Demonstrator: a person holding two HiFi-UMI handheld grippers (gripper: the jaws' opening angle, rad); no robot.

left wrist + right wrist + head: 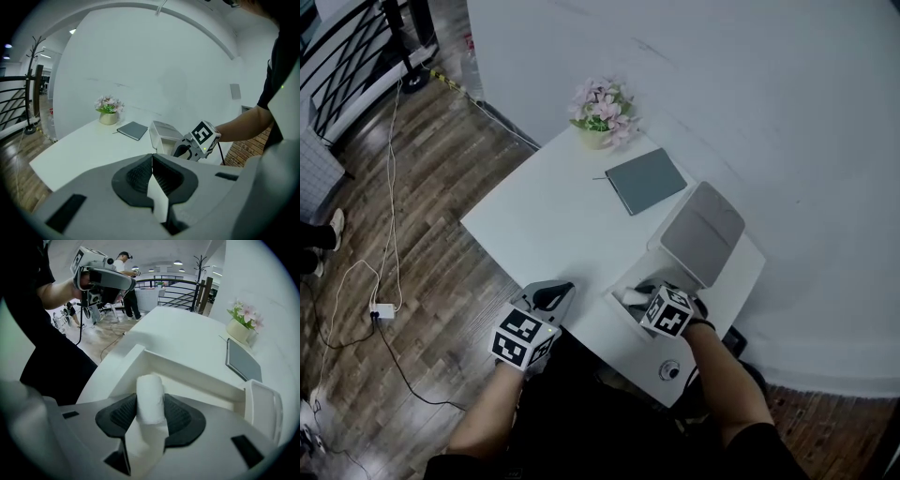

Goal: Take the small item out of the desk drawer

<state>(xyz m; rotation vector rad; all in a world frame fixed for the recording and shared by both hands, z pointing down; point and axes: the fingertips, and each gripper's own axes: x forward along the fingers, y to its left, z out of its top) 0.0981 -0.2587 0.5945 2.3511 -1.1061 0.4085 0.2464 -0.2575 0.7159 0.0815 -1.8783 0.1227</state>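
The right hand-held gripper grips a small white roll at the open drawer. The left hand-held gripper is clenched, empty, at the white tabletop's near edge.

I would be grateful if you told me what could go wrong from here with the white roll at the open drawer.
1. The right tongs pinch the white roll with its far end sticking out past the pads, so it may pivot or slip back into the drawer.
2. The roll appears to sit low within the drawer walls. A sideways pull rather than a straight lift may knock it against the rim.
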